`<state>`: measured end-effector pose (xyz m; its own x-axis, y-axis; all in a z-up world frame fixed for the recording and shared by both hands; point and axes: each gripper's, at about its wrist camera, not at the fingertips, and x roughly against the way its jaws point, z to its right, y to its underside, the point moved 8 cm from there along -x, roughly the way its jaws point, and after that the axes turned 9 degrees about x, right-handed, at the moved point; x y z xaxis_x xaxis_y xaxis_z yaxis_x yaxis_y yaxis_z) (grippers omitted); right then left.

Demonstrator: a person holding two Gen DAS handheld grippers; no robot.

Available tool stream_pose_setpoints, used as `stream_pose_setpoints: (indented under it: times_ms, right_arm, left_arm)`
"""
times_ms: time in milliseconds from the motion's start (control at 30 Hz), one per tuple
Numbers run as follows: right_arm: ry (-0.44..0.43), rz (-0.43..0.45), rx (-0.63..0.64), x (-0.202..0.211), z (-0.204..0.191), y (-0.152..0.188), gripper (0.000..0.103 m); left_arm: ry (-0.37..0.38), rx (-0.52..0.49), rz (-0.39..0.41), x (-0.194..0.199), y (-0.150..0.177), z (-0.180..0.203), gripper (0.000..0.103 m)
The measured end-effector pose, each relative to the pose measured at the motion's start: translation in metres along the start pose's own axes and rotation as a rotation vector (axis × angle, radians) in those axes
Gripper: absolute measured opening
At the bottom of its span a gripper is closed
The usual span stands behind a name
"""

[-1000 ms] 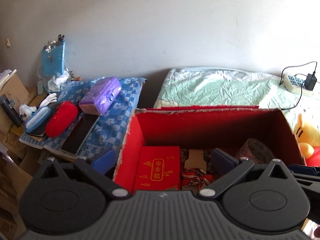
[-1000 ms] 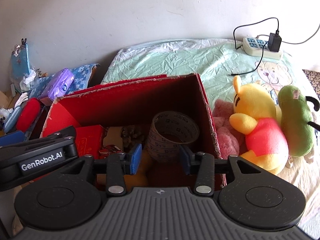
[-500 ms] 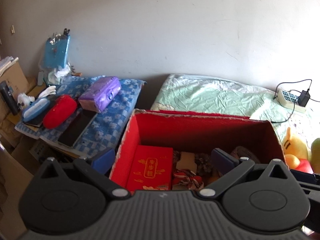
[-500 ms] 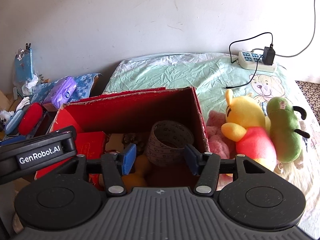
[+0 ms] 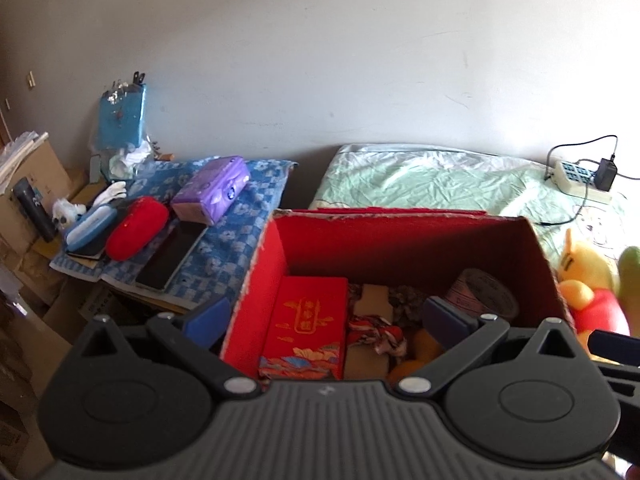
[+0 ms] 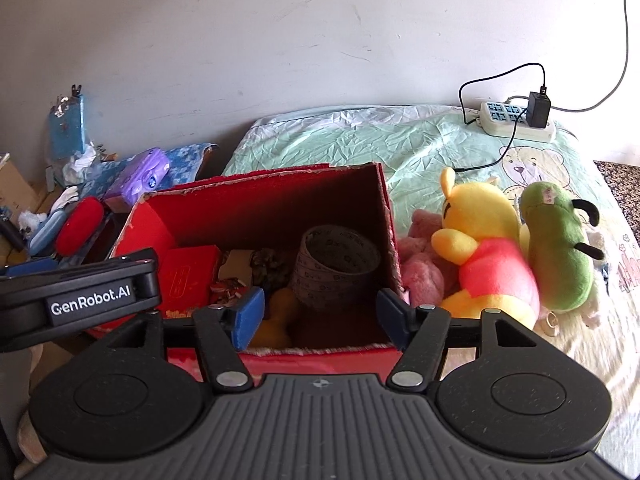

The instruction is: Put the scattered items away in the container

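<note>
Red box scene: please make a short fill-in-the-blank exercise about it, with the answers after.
1. The roll of tape lies inside the ___ box.
2. The yellow plush bear wears a ___ shirt.
3. The charger is plugged into the ___.
4. Both grippers, left and right, are ___.

Answers: red; red; power strip; open

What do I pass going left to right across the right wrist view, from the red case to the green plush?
Red case → purple tissue pack → red box → pink plush → yellow bear plush → green plush.
</note>
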<state>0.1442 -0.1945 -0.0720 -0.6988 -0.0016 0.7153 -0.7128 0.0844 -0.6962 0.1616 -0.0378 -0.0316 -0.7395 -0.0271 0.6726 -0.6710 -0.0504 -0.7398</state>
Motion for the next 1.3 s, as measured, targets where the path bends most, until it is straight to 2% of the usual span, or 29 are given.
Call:
stream_pose_setpoints:
  times_ms: [133,367,500,800,967,1300]
  right_arm:
    - [-0.006,-0.002,0.007,0.010,0.011,0.009,0.071]
    - [-0.036,-0.032,0.028,0.018,0.018,0.033,0.072]
    - [-0.057,-0.046,0.051,0.020,0.019,0.044,0.073]
    - [-0.112,-0.071,0.088,0.023,0.012,0.069,0.073]
    - [-0.122,-0.094,0.074,0.022,0.007,0.076,0.074]
    - [-0.084,-0.082,0.050,0.019,-0.014,0.065,0.077]
  left_arm:
    - [0.022,0.014,-0.017,0.010,0.012,0.010,0.103]
    - [0.037,0.059,-0.061,0.024,0.044,0.017,0.103]
    - [-0.001,0.097,-0.066,0.031,0.061,0.010,0.103]
    - [-0.131,0.114,-0.081,0.043,0.089,-0.008,0.103]
    - [-0.135,0.116,-0.088,0.046,0.091,-0.014,0.103]
    - [-0.103,0.104,-0.073,0.042,0.073,-0.035,0.103]
